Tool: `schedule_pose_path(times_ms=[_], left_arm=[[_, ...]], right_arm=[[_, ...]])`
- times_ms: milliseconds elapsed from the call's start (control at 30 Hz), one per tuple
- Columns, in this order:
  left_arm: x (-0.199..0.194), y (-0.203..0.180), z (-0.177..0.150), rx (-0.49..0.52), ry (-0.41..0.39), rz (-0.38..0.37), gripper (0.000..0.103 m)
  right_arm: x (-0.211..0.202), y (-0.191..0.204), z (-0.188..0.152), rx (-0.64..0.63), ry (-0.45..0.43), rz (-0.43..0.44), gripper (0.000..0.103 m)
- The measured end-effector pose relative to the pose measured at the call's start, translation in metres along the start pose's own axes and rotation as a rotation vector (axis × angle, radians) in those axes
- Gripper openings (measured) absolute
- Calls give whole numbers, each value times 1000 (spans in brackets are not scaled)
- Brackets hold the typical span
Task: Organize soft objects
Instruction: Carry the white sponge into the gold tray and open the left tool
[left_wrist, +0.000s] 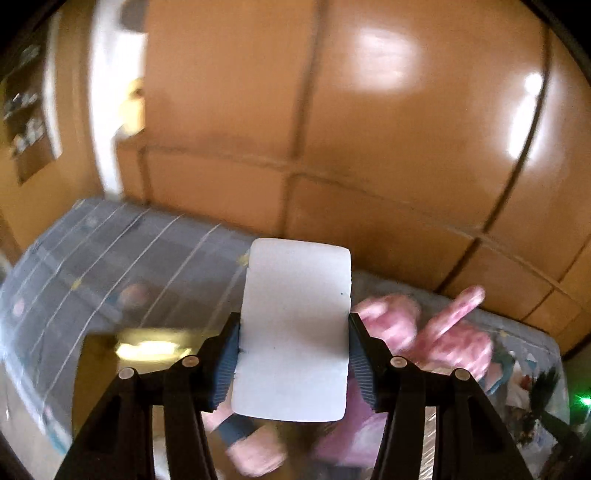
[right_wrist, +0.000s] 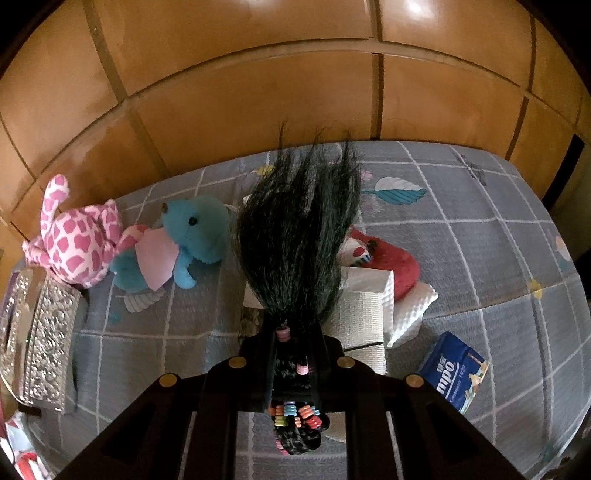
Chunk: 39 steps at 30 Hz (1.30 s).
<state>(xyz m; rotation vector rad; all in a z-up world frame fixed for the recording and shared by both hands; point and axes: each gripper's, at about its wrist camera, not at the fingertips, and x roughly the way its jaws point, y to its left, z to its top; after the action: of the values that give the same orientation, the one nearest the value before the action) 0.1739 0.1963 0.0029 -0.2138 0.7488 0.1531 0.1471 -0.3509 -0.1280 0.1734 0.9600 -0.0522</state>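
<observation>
The left tongs (left_wrist: 293, 354) pinch a white rectangular foam sponge (left_wrist: 295, 328) by its two long edges, its long axis running straight ahead along the fingers and raised over the grey checked bed sheet (left_wrist: 122, 251), while the right tongs (right_wrist: 291, 354) are pressed together on a black tuft of hair with coloured beads (right_wrist: 299, 229) that fans out forward above the bed. The embossed silver metal box (right_wrist: 44, 339) sits at the bed's left edge beside the pink-and-white spotted plush giraffe (right_wrist: 79, 245) and the blue plush toy (right_wrist: 195, 229), so the left tongs look nearer to it. I cannot tell what it holds; the white folded cloths (right_wrist: 369, 306) and blue tissue packet (right_wrist: 456, 369) lie loose on the sheet.
</observation>
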Motion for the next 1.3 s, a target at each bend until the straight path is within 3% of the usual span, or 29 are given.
schedule_pose_path(times_ms=[133, 333, 467, 633, 700, 833, 900, 1067, 1300], left_arm=[[-6, 59, -43, -102, 38, 39, 56], [2, 113, -105, -203, 122, 99, 57], [17, 135, -119, -220, 141, 138, 59], [30, 156, -116, -255, 137, 190, 79], [32, 159, -118, -262, 137, 199, 89], [23, 160, -126, -262, 125, 212, 92], [13, 155, -129, -253, 109, 210, 98], [-19, 134, -143, -213, 63, 191, 100], [-56, 101, -162, -127, -1, 243, 103]], right_arm=[[3, 6, -2, -33, 4, -12, 14], [15, 16, -6, -74, 42, -24, 14], [18, 21, -8, -82, 48, -30, 14], [26, 25, -12, -87, 78, -63, 14], [27, 26, -13, -80, 81, -74, 14], [28, 29, -14, -55, 95, -102, 14], [28, 29, -14, -34, 100, -110, 14], [29, 30, -15, 4, 101, -133, 14], [29, 36, -12, 27, 106, -134, 14]])
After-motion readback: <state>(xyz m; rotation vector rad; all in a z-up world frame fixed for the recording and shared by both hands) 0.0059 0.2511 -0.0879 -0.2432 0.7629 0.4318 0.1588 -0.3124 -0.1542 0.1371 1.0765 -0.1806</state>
